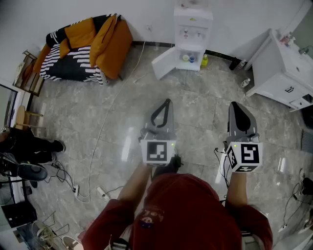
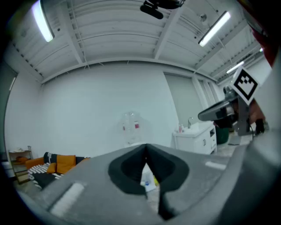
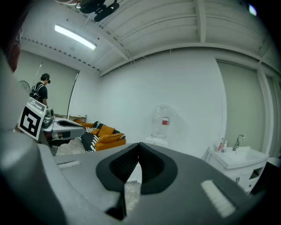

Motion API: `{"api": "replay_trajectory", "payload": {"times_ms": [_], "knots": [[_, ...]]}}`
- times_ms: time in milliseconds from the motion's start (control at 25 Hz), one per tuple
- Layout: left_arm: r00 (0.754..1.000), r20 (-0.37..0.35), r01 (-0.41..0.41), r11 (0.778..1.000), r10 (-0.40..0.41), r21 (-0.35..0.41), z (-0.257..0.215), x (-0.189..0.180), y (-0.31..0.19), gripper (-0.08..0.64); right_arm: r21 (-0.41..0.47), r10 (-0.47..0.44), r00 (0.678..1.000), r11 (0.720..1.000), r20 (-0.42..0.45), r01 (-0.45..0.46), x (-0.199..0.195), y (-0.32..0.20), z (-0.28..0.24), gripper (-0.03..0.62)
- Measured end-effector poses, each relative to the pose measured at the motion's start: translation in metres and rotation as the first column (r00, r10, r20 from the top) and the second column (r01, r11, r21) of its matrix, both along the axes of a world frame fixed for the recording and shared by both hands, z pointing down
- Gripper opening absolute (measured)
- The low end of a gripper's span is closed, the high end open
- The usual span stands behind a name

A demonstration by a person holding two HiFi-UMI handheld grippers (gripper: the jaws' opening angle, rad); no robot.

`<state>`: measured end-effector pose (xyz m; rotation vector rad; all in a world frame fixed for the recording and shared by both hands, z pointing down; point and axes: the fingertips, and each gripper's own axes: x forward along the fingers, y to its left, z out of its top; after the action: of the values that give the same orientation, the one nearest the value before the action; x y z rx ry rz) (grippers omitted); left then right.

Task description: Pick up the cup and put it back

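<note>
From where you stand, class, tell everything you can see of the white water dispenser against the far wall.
The water dispenser is a white, plastic-looking upright cabinet standing on the tiled floor against the wall. A clear bottle with a red label sits on top. Two taps show on its front. Its lower door hangs open, with small items inside.

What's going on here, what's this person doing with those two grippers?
A person stands holding a gripper in each hand. The left gripper and right gripper both have their fingers shut on nothing and point toward the water dispenser, whose lower door is open. Nothing is held yet.
</note>
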<state>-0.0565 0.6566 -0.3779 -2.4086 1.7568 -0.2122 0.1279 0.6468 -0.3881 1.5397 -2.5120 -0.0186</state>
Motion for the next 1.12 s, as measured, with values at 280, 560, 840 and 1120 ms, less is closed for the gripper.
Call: {"api": "replay_trajectory", "payload": {"times_ms": [280,560,840,1120], "knots": [[0.999,-0.038,0.004,1.000,-0.005,-0.009,-0.004,0.067,0.109,-0.002,-0.022,0.002,1.000,1.000,0.024,-0.001,0.067,0.108,0.015,0.002],[1.000,-0.027,0.007,1.000,-0.007,-0.001,0.002,0.100,0.187,-0.002,-0.022,-0.002,1.000,1.000,0.031,0.003,0.101,0.195,0.020,0.002],[1.000,-0.015,0.002,1.000,-0.002,0.020,-0.010,0.130,0.218,-0.002,-0.002,-0.010,0.999,1.000,0.040,0.011,0.127,0.226,0.011,0.002],[1.000,0.003,0.003,1.000,-0.004,0.031,-0.015,0.139,0.222,0.000,0.004,-0.012,0.996,1.000,0.092,0.012,0.132,0.224,0.012,0.002]]}}
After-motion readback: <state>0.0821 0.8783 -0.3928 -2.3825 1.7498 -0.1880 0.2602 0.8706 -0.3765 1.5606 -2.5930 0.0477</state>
